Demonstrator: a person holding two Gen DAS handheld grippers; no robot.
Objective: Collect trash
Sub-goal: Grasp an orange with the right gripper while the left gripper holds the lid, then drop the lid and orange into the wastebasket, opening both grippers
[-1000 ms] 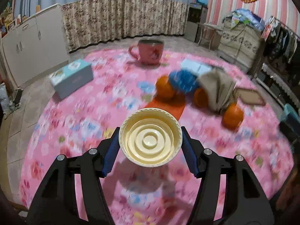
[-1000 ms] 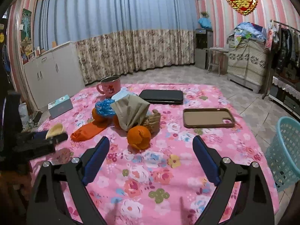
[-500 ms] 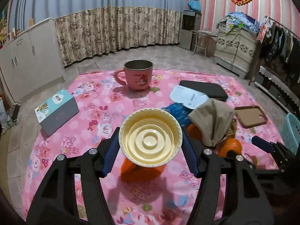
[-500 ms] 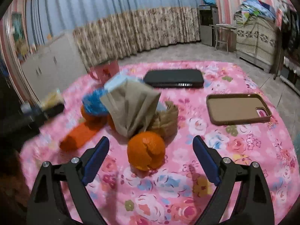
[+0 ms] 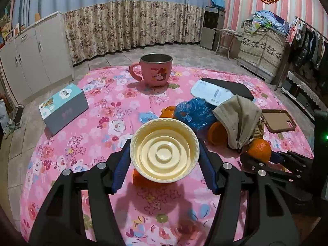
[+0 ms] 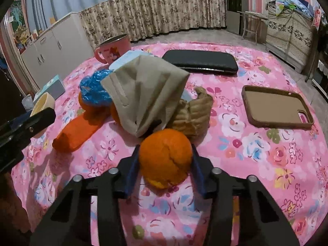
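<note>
Down onto the round orange peel ball (image 6: pixel 165 158) has come the right gripper (image 6: pixel 164 162), jaws closing with the peel between them, just before the crumpled beige tissue (image 6: pixel 143 94); left gripper (image 5: pixel 164 153) clamps a cream bowl (image 5: pixel 164 152).

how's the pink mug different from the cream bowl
The pink mug stands on the tablecloth; the cream bowl is gripped in the left gripper, tipped toward the camera. The mug has a handle and a cartoon print; the bowl is plain with ringed ridges inside. Both look empty.
</note>
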